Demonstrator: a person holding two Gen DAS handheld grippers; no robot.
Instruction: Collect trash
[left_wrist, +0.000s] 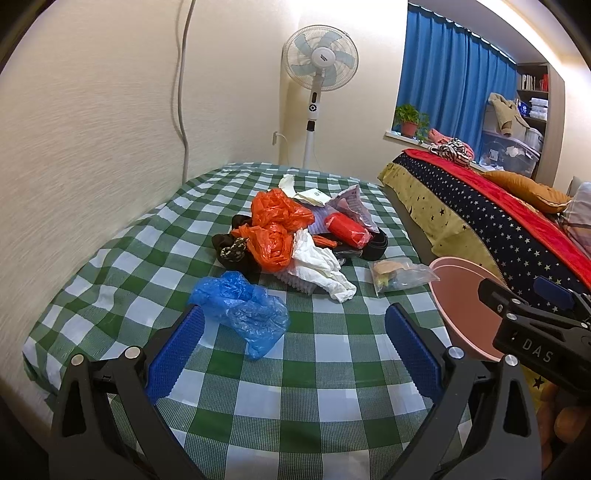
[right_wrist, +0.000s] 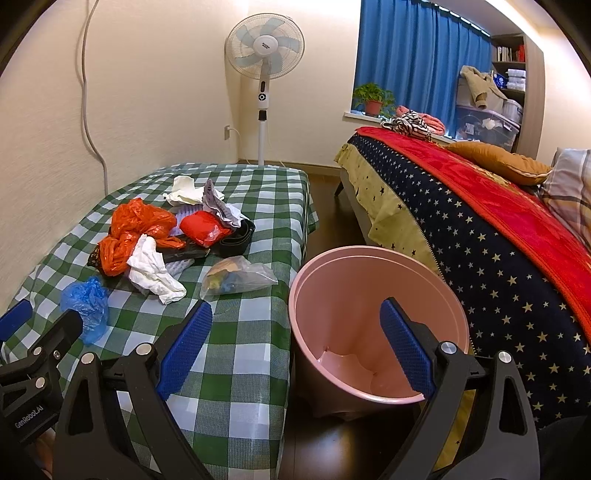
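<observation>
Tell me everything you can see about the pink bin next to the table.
The pink bin is a round, smooth, plastic-looking bucket with a thin rim, wider at the mouth than at the base. It looks empty, only its glossy bottom showing. It stands between the green checked table and the star-patterned bed cover, tilted toward the camera. The right gripper hovers open above its near rim; contact can't be confirmed.
</observation>
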